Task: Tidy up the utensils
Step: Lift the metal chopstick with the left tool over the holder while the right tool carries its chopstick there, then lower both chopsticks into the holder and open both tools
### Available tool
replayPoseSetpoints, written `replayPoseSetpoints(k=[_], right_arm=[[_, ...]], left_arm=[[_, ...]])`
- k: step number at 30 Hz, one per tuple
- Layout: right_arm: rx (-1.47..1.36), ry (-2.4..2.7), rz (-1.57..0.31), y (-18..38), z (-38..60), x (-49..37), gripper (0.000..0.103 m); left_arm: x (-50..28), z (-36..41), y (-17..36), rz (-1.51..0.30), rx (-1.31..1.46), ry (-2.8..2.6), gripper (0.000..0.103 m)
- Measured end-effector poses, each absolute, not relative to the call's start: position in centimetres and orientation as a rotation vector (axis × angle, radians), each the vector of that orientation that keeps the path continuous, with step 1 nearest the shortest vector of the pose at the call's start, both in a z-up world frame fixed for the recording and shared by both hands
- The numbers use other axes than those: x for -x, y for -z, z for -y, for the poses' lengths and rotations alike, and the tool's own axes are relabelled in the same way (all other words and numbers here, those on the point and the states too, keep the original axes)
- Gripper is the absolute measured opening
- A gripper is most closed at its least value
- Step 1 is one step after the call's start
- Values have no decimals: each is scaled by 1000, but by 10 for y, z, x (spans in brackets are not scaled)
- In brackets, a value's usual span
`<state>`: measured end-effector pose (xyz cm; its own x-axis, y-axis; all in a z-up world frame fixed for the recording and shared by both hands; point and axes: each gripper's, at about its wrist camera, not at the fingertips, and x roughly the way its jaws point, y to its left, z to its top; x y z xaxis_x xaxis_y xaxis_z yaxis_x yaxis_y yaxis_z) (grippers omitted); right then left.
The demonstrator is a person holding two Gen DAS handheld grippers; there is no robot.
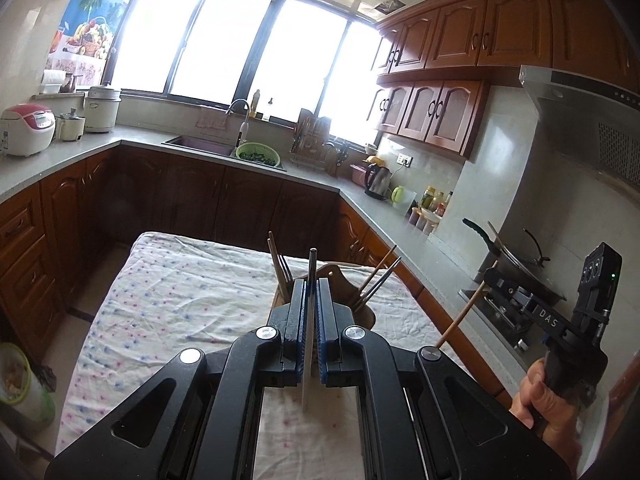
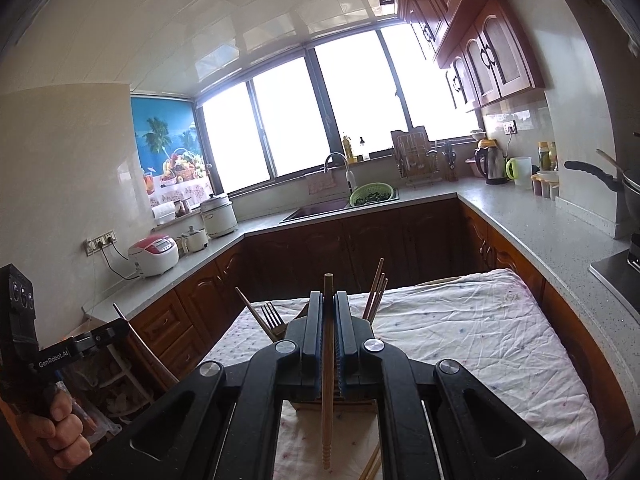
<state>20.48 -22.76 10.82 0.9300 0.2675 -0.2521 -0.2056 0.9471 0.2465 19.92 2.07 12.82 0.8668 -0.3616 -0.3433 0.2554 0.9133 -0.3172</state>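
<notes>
The left claw (image 1: 312, 280) is clenched on a grey chopstick (image 1: 309, 336), held upright between its blue pads, tip above the fingertips. The right claw (image 2: 329, 304) grips a wooden chopstick (image 2: 328, 380) the same way. Just beyond both claws stands a wooden utensil holder (image 1: 362, 312) on the cloth-covered tabletop (image 1: 168, 300), holding a fork (image 2: 272, 314) and more chopsticks (image 2: 378, 292). Bare cloth lies left of the holder in the left wrist view; the tabletop's far edge is close behind the holder.
</notes>
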Motion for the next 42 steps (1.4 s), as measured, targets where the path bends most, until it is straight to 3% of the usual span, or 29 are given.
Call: replayPoseSetpoints(k=[21, 42], right_arm=[[-211, -204, -200, -153, 231, -281, 5], [-306, -154, -294, -80, 242, -336, 5]], left_arm=[[-282, -9, -167, -314, 285, 322, 3], [-346, -1, -76, -422, 398, 254, 3]])
